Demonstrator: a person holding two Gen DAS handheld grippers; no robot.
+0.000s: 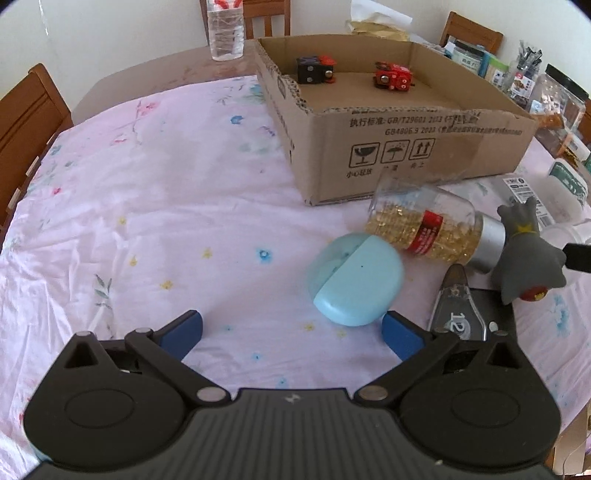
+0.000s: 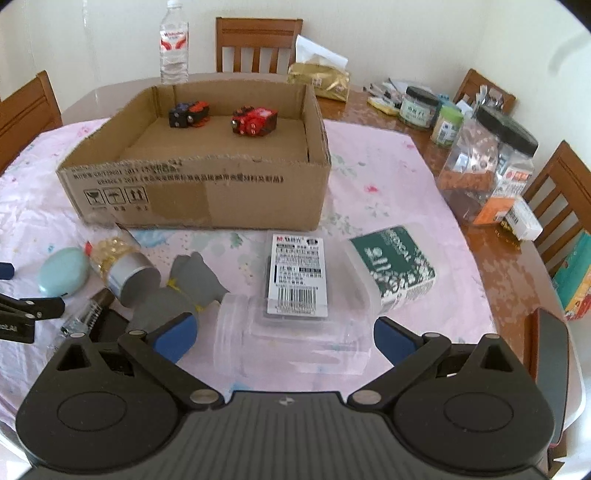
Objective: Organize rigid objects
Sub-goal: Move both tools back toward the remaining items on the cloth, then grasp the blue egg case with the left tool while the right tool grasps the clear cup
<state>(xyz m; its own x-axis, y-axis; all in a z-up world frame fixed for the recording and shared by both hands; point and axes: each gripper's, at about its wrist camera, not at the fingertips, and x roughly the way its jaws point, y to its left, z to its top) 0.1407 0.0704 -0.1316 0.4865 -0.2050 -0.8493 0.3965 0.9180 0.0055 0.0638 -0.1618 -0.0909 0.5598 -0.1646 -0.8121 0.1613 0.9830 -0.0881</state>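
An open cardboard box (image 1: pixel 406 147) (image 2: pixel 207 192) on the pink cloth holds a black-and-red toy (image 1: pixel 316 69) (image 2: pixel 190 113) and a red toy (image 1: pixel 393 75) (image 2: pixel 255 121). My left gripper (image 1: pixel 291 332) is open, just short of a light-blue case (image 1: pixel 356 280) (image 2: pixel 64 271) that lies slightly right of its centre. Beside the case lie a capsule bottle (image 1: pixel 432 229) (image 2: pixel 122 266), a grey rubber toy (image 1: pixel 528 254) (image 2: pixel 188 288) and a tape dispenser (image 1: pixel 456 306). My right gripper (image 2: pixel 284 339) is open over a clear jar (image 2: pixel 291 339) on its side, next to a labelled black pack (image 2: pixel 297 275) and a green-labelled tub (image 2: pixel 395 266).
A water bottle (image 1: pixel 226 31) (image 2: pixel 173 46) stands behind the box. Jars and packets (image 2: pixel 487 155) crowd the table's right side. Wooden chairs (image 2: pixel 258 44) ring the table. The pink cloth (image 1: pixel 147 206) is bare left of the box.
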